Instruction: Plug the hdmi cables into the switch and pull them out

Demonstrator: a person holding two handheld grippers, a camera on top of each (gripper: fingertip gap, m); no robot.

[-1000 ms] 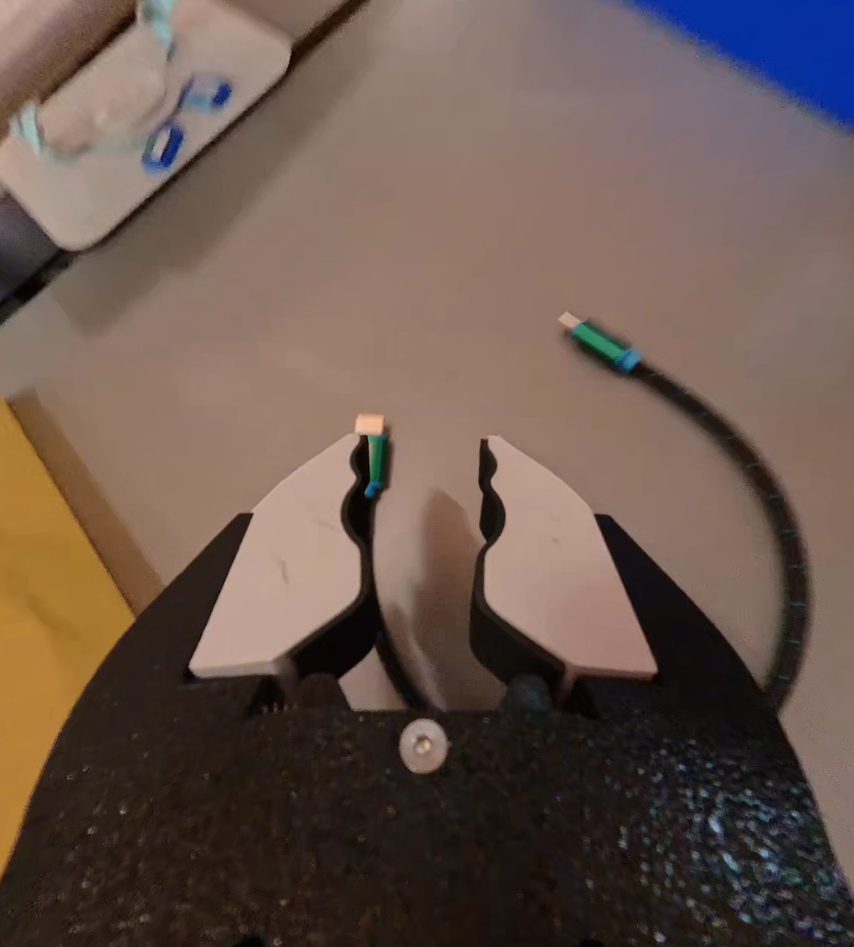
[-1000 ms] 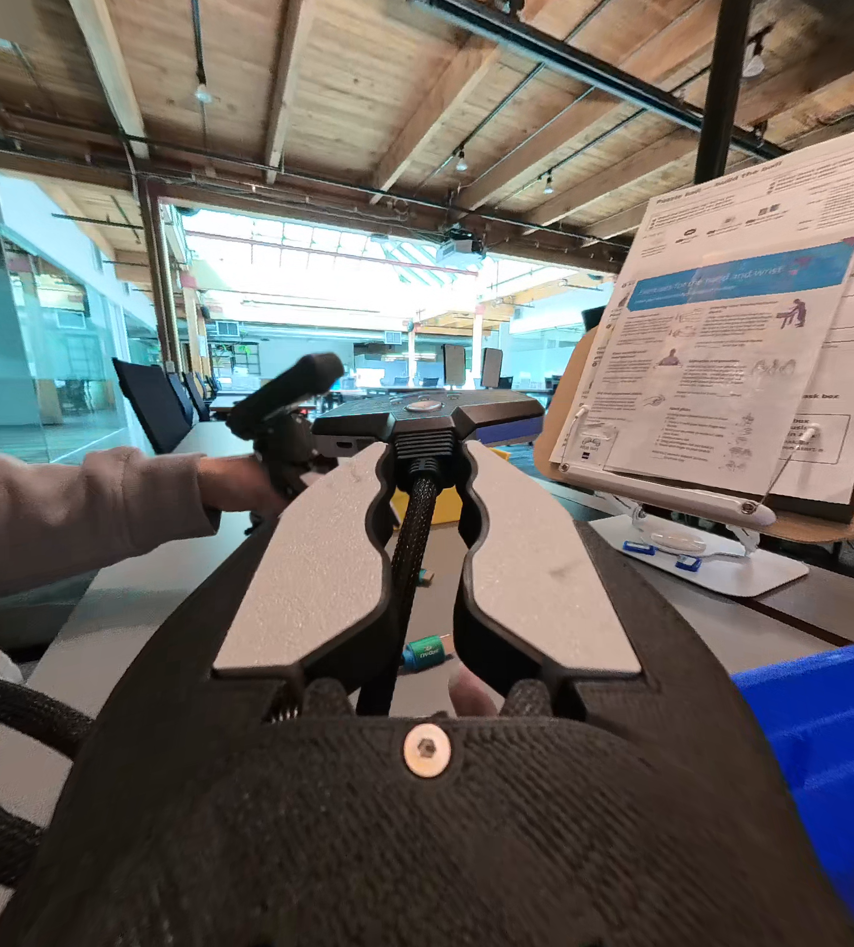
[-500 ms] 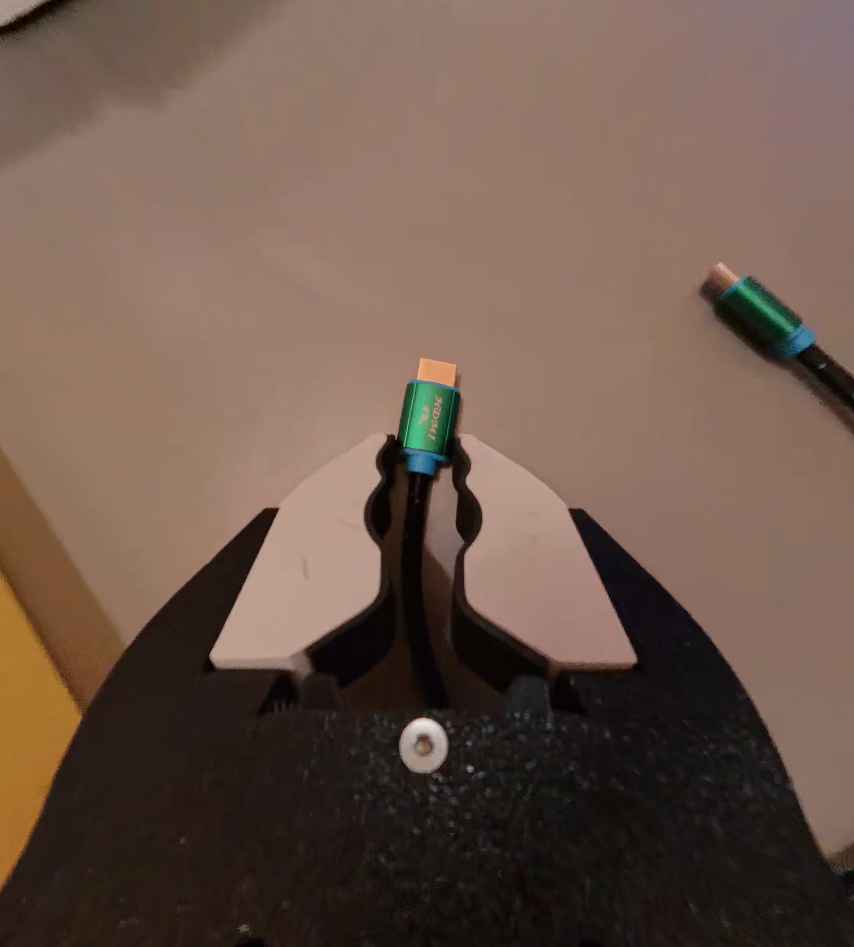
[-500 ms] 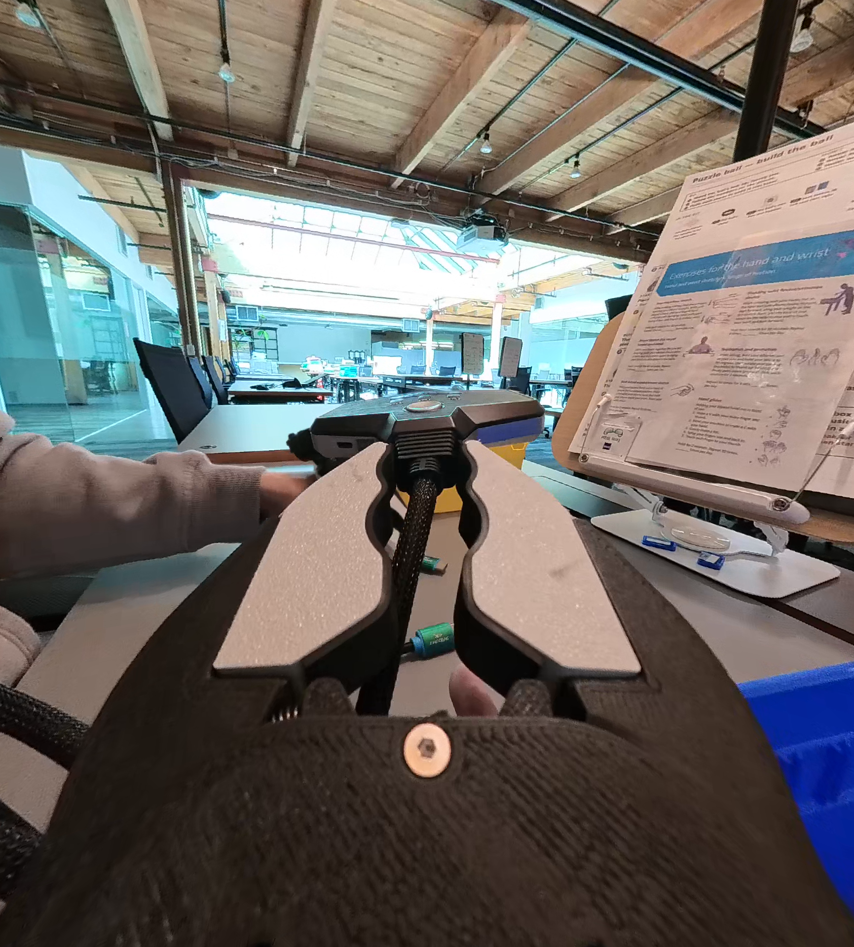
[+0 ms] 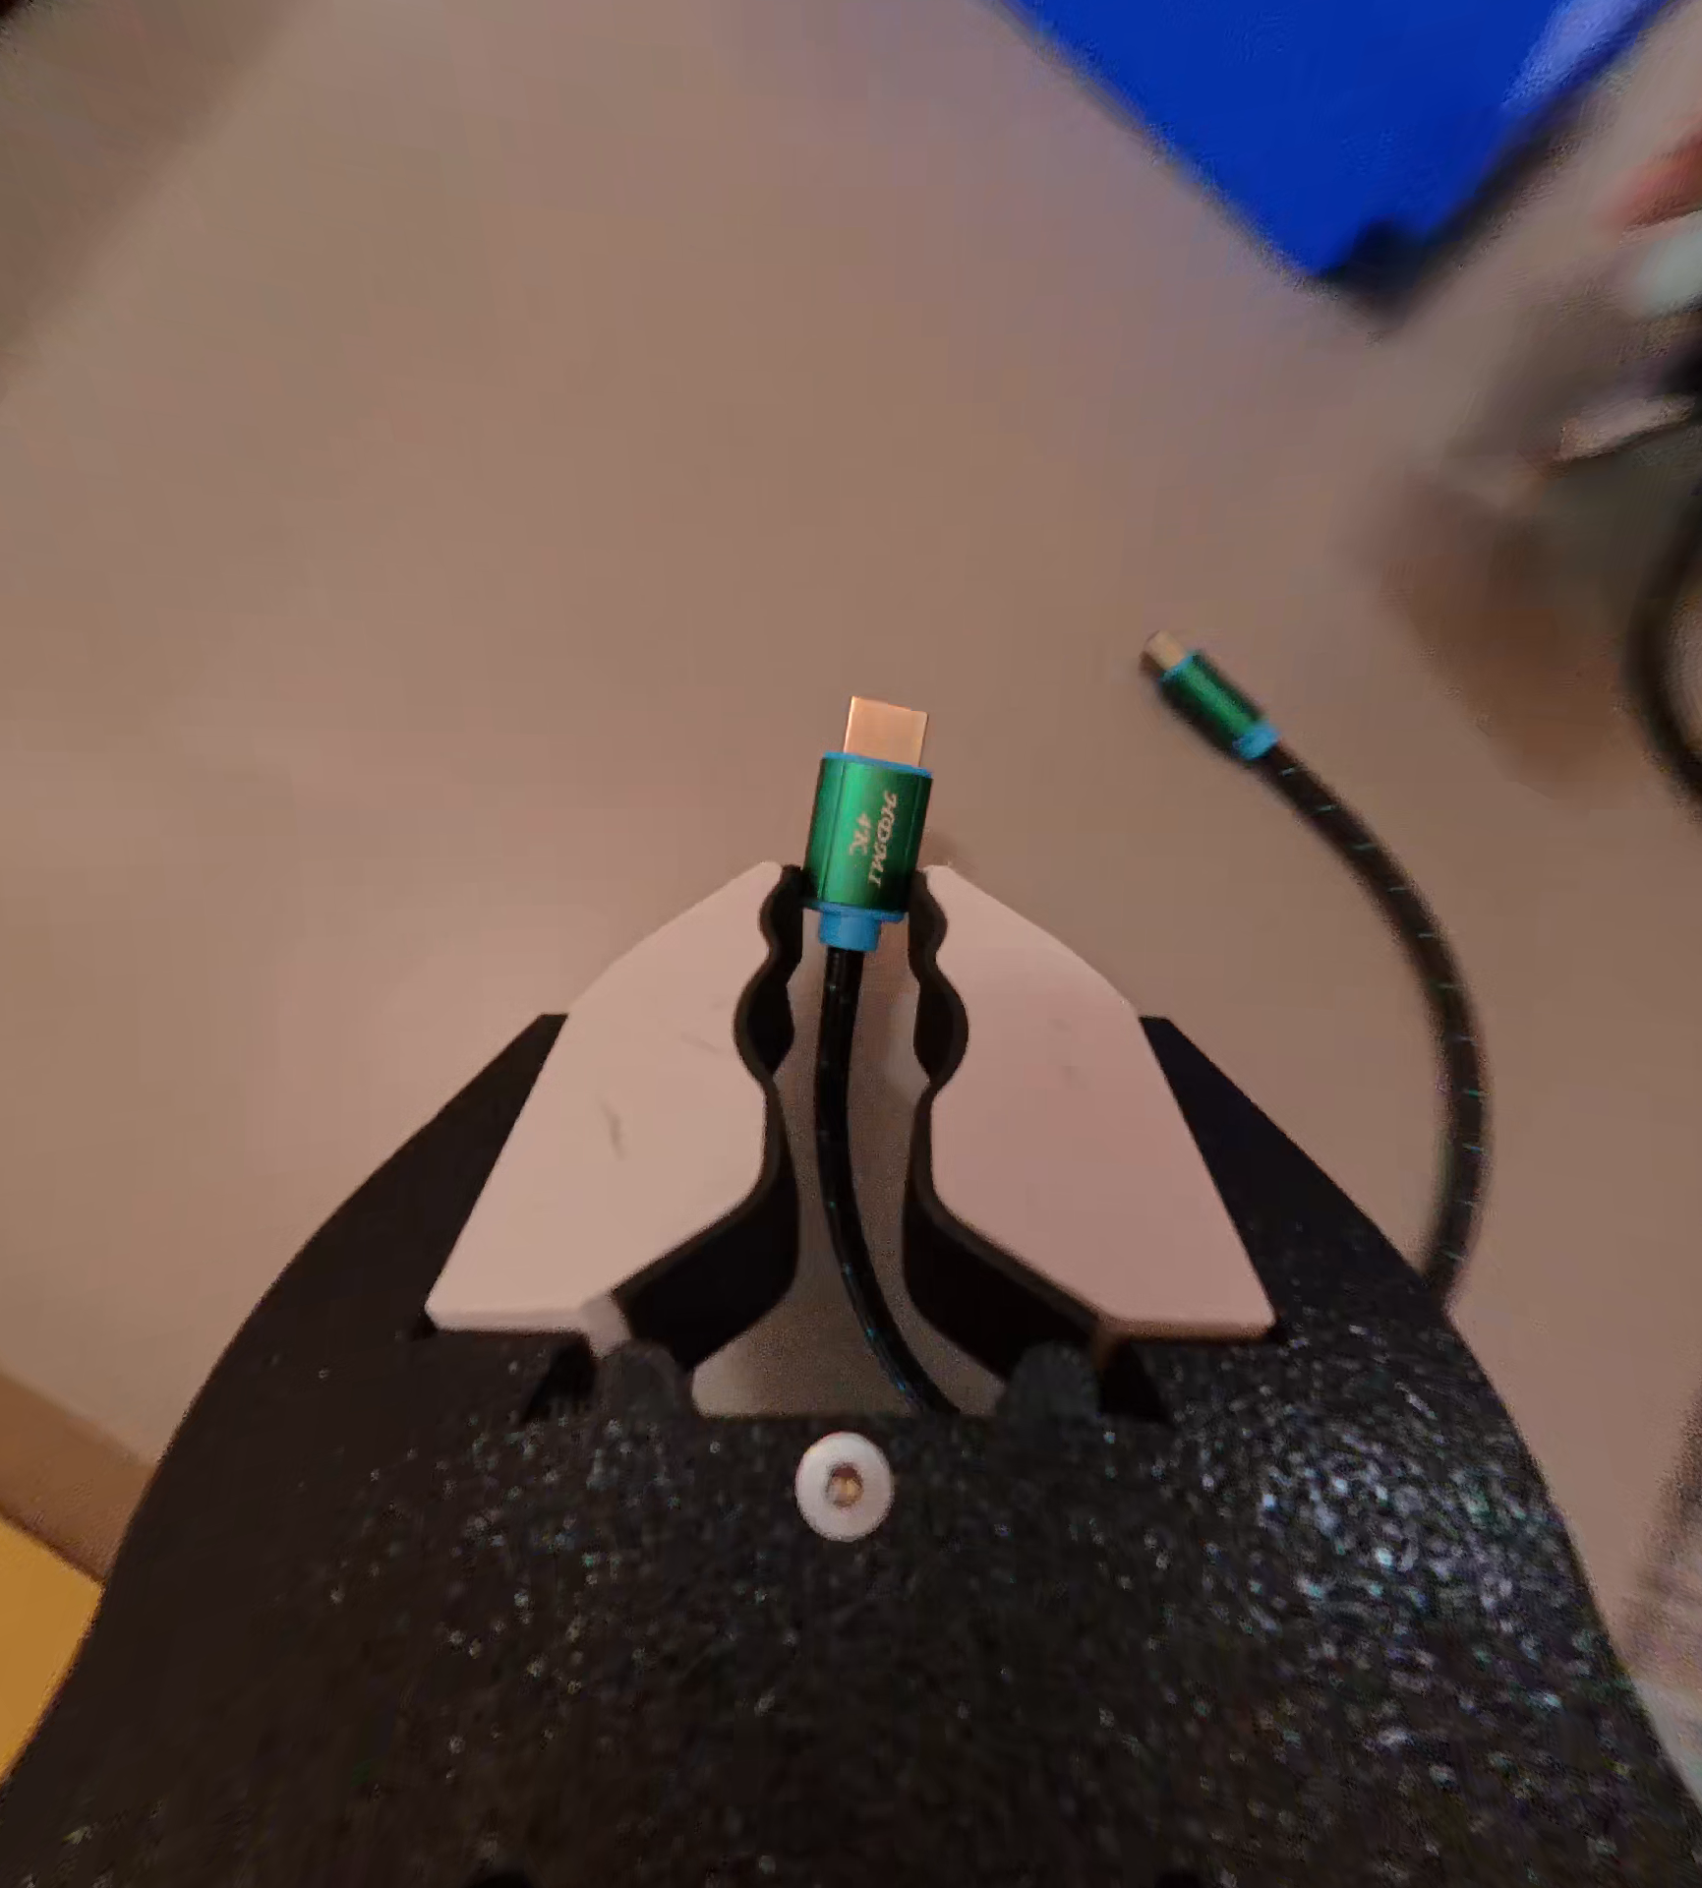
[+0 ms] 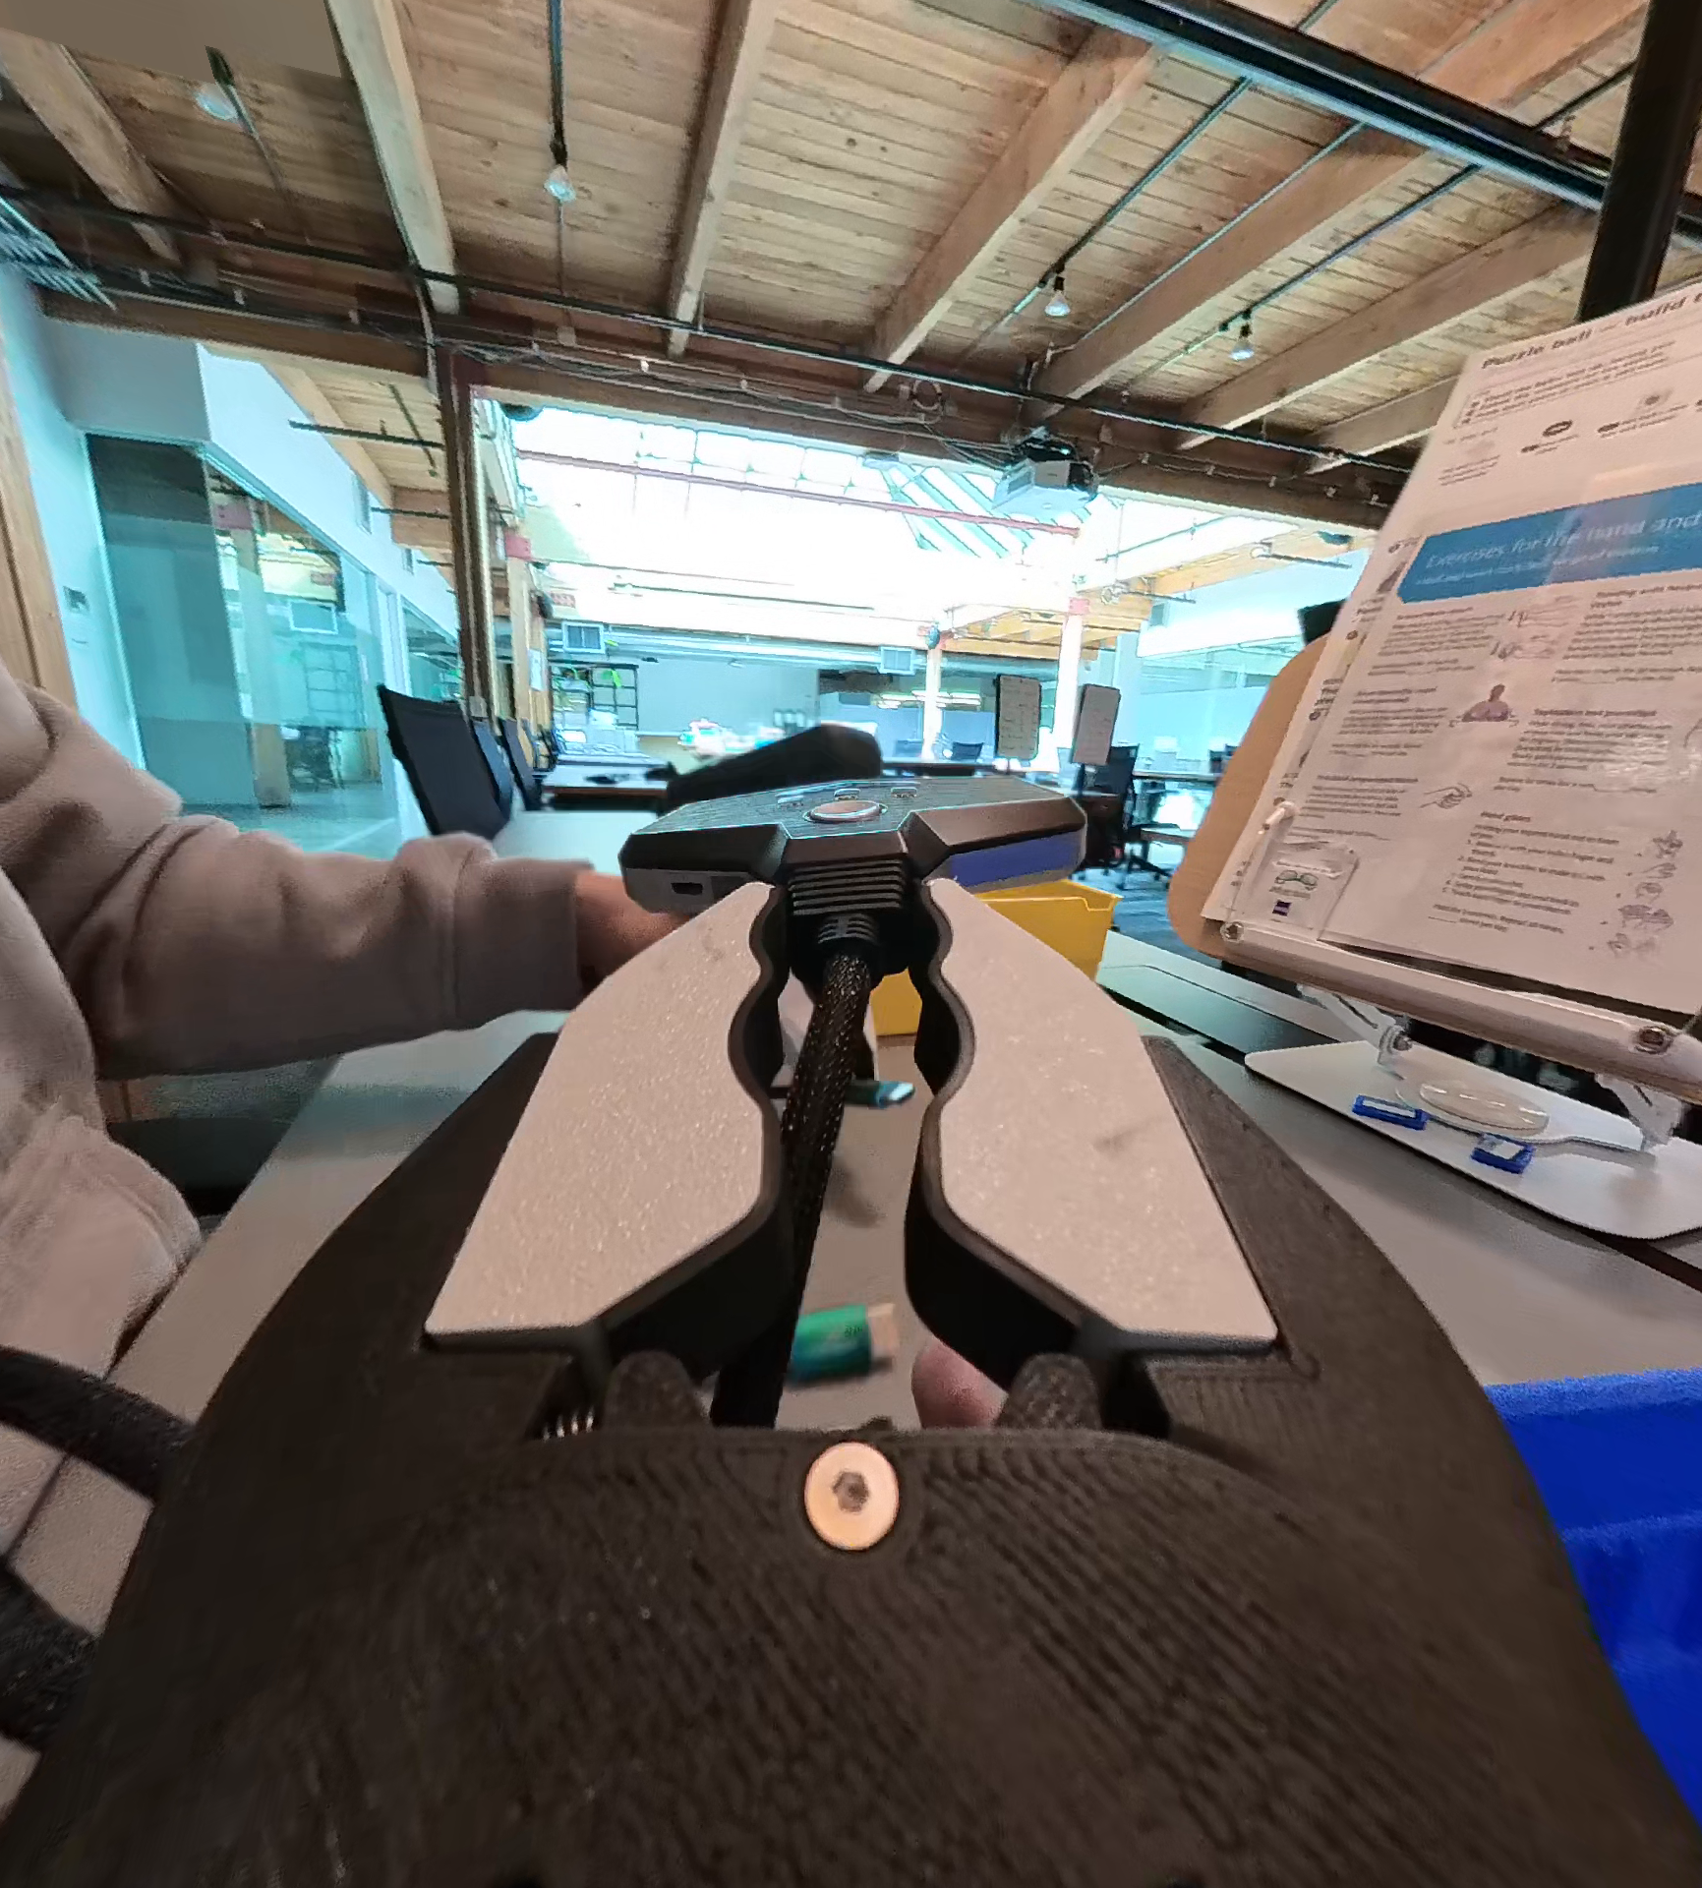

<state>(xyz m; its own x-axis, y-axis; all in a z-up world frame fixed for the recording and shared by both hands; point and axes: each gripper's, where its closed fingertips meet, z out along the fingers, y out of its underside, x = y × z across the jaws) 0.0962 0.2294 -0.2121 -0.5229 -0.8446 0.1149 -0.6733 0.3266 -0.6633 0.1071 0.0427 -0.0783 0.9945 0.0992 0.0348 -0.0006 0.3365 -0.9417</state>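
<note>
My left gripper (image 5: 852,879) is shut on a green HDMI plug (image 5: 867,833) with a blue collar and a gold tip that points forward, above the grey table. Its black braided cable runs back between the fingers. A second green HDMI plug (image 5: 1209,705) lies on the table to the right with its cable curving back. My right gripper (image 6: 846,899) is shut on the ribbed cable neck of the black HDMI switch (image 6: 852,833) and holds it in the air. Two green plugs (image 6: 831,1338) show on the table below it.
A blue bin (image 6: 1684,1594) stands at the right; it also shows in the left wrist view (image 5: 1337,123). A document stand with printed sheets (image 6: 1541,797) sits at the right on a white base. A yellow bin (image 6: 1010,940) is behind the switch. A person's sleeve (image 6: 162,919) is at the left.
My left gripper has closed on the green plug and lifted it off the table, swinging right. The right gripper keeps hold of the switch, which has drifted slightly.
</note>
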